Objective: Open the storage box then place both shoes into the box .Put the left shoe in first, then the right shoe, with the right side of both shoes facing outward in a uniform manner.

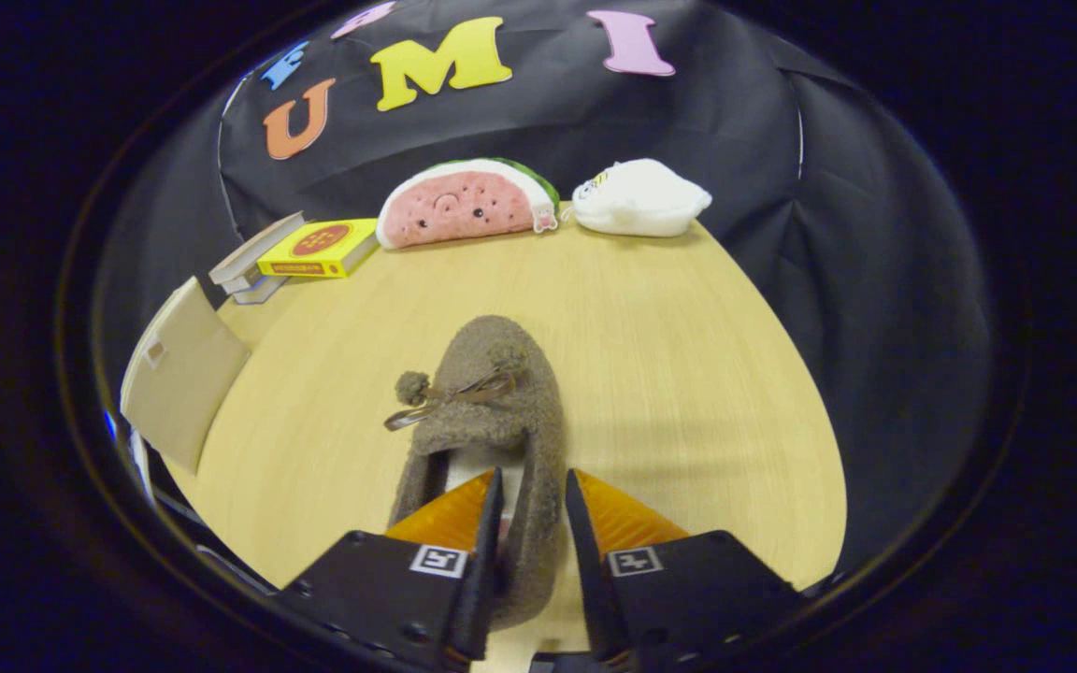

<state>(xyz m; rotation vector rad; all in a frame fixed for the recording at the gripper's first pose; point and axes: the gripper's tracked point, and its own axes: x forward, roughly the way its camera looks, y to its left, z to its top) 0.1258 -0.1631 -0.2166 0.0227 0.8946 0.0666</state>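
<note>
Gripper point(535, 486) fingers clamp shoe point(492, 411) wall, hiding its heel.

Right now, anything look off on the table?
Nothing is spilled or damaged. The gripper has its fingers around the right side wall of the slipper, near the heel. The books and plush toys sit tidy at the table's far edge.

Gripper point(534, 523): two wedge-shaped fingers on blocky black mounts w/ small screws near bottom. Each mount has a square black-and-white marker tag, at approx 7 and 5 o'clock.
</note>
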